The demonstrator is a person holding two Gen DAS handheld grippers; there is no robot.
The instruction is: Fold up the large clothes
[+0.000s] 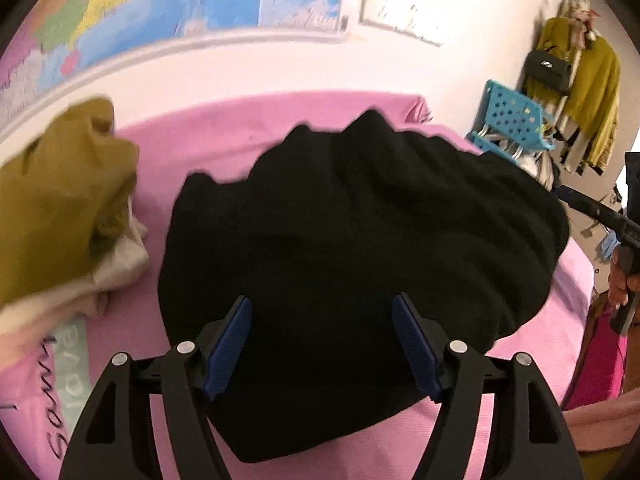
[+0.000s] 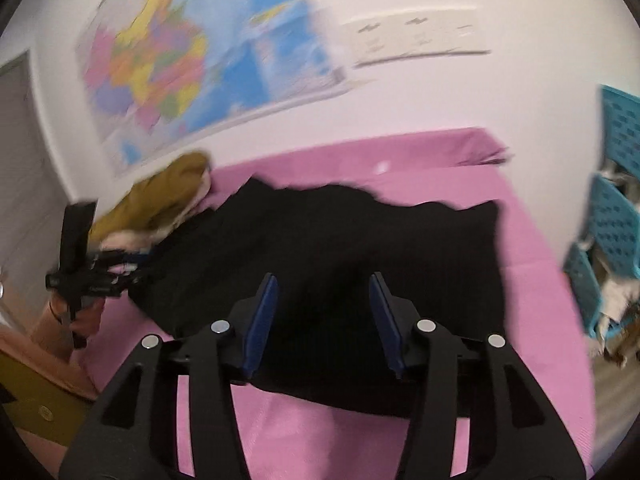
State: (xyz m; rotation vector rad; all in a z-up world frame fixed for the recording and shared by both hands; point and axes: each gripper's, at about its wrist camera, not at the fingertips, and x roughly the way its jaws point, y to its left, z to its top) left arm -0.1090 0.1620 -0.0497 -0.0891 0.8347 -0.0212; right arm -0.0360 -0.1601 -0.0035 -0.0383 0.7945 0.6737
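Black garment lies bunched and partly folded on the pink sheet covering the table, roughly mid-surface; its far edge is rumpled into peaks, its near edge reaches toward both cameras. Left tongs hang above the garment's near part, jaws wide apart, blue pads clear of the cloth, nothing gripped. Right tongs also sit over the near edge of the garment, jaws parted at a moderate gap, nothing visibly between the pads; whether the tips touch the cloth cannot be told, right view blurred. To the left of the garment, against the wall, a heap of mustard and cream clothes. Off the table's right end, a turquoise perforated basket holding mixed laundry. Beyond it, a rack with a mustard top and a dark bag. On the wall behind, a coloured map and a white socket strip.
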